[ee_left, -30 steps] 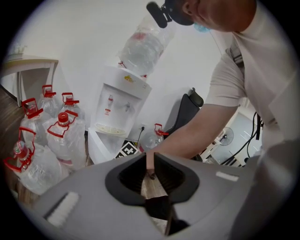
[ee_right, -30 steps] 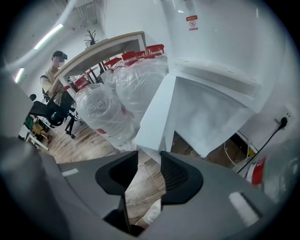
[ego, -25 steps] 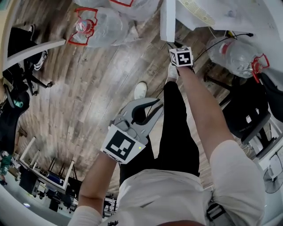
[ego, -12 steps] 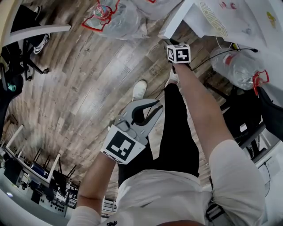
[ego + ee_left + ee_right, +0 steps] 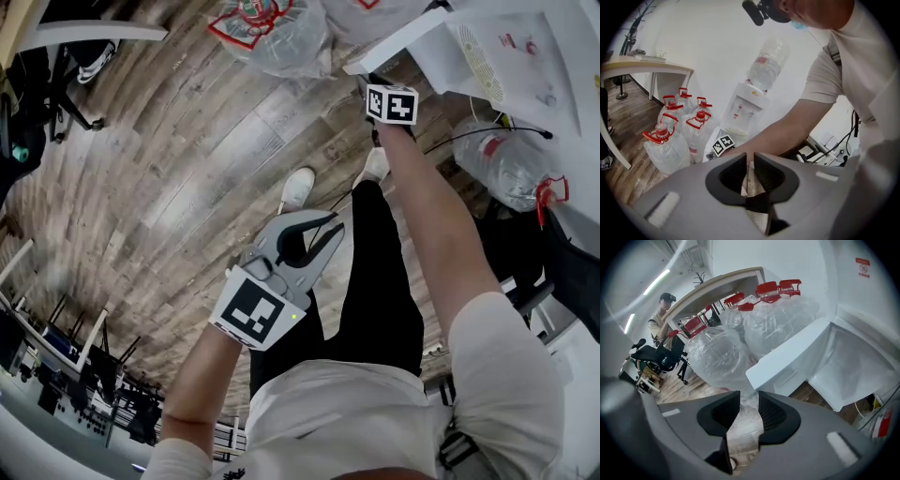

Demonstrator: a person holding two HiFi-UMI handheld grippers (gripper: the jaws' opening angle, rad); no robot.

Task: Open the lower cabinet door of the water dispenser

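Note:
The water dispenser [image 5: 744, 108] is white, with a bottle [image 5: 768, 65] upside down on top. Its lower cabinet door [image 5: 794, 359] stands swung out, and the bare white inside of the cabinet [image 5: 855, 369] shows to the right of it. In the head view the door [image 5: 398, 37] is a white slab at the top. My right gripper [image 5: 377, 92] sits just under the door's free edge. In the right gripper view its jaws [image 5: 749, 401] are closing with nothing between them, and the door's corner lies just past the tips. My left gripper [image 5: 323, 227] hangs over the floor by my leg, a narrow slit between its empty jaws.
Several plastic-wrapped water jugs with red caps [image 5: 724, 352] crowd the floor left of the door. Another jug [image 5: 511, 159] and a black cable lie right of the dispenser. A white desk [image 5: 647, 65], office chairs [image 5: 658, 359] and a seated person stand farther off on the wooden floor.
The door has swung farther out and now shows its broad face rather than its thin edge. My right gripper has followed its edge, and my left gripper has hardly shifted.

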